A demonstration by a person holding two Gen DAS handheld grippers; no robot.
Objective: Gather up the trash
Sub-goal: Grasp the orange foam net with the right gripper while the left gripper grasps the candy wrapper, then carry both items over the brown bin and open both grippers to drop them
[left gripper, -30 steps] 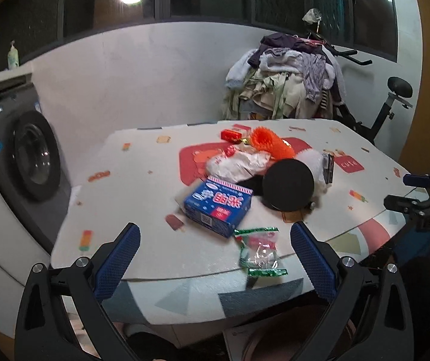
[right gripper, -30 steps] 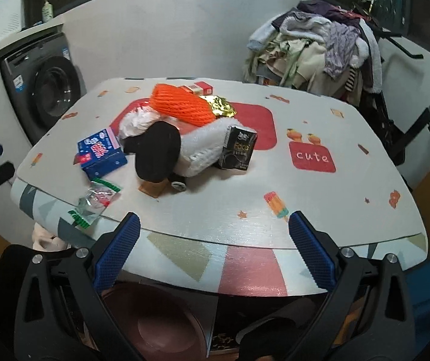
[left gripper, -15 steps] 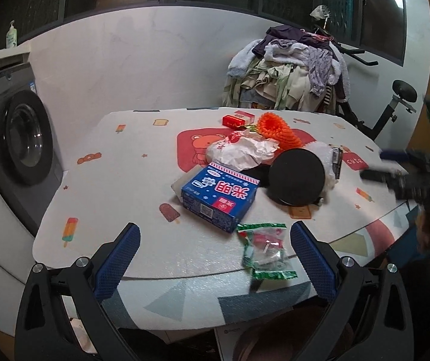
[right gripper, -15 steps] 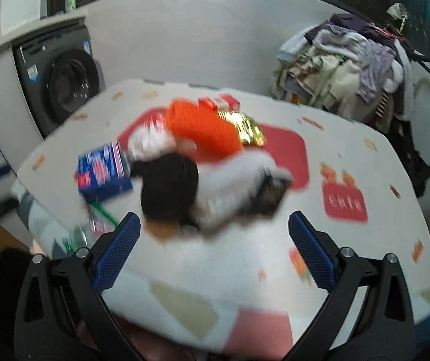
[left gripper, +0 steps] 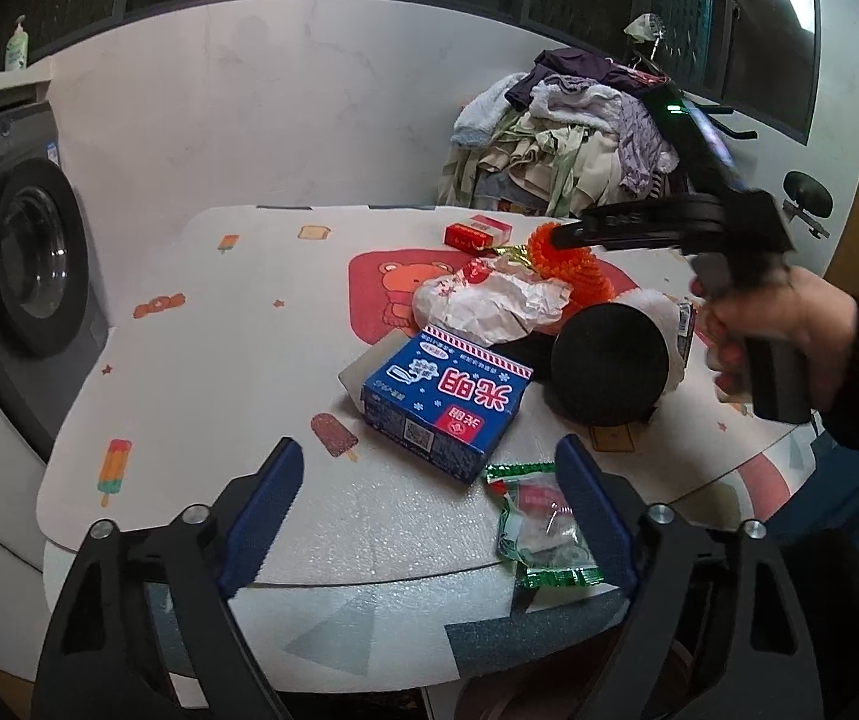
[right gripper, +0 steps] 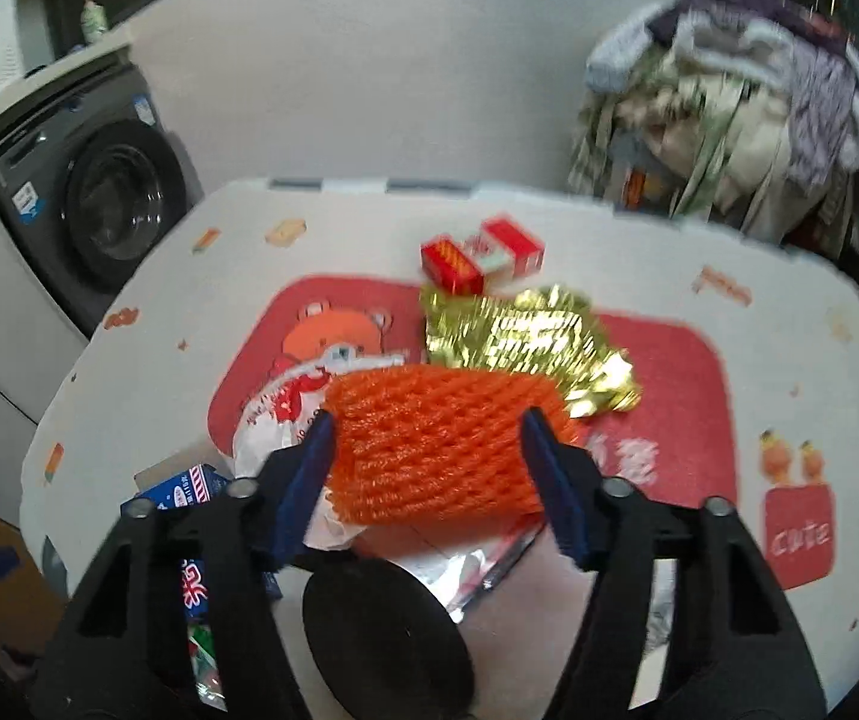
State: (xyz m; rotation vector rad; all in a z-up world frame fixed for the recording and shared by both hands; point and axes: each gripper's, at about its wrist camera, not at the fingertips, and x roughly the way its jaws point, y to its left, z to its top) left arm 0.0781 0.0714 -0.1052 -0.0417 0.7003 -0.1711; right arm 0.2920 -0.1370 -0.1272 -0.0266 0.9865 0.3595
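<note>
A heap of trash lies on the patterned table (left gripper: 207, 360). An orange foam net (right gripper: 438, 441) sits on top, with gold foil (right gripper: 525, 339) behind it and a crumpled white wrapper (left gripper: 489, 300) to its left. My right gripper (right gripper: 429, 474) is open, its blue fingers on either side of the orange net, and it also shows in the left wrist view (left gripper: 573, 237). My left gripper (left gripper: 429, 510) is open and empty at the table's near edge, in front of a blue box (left gripper: 447, 399) and a green snack packet (left gripper: 540, 525).
A black round lid (left gripper: 609, 363) and a red cigarette box (right gripper: 477, 255) lie in the heap. A washing machine (left gripper: 15, 276) stands left of the table. A pile of clothes (left gripper: 573, 132) on an exercise bike stands behind it.
My right gripper has moved forward over the table and now straddles the orange net. My left gripper has moved a little closer to the table.
</note>
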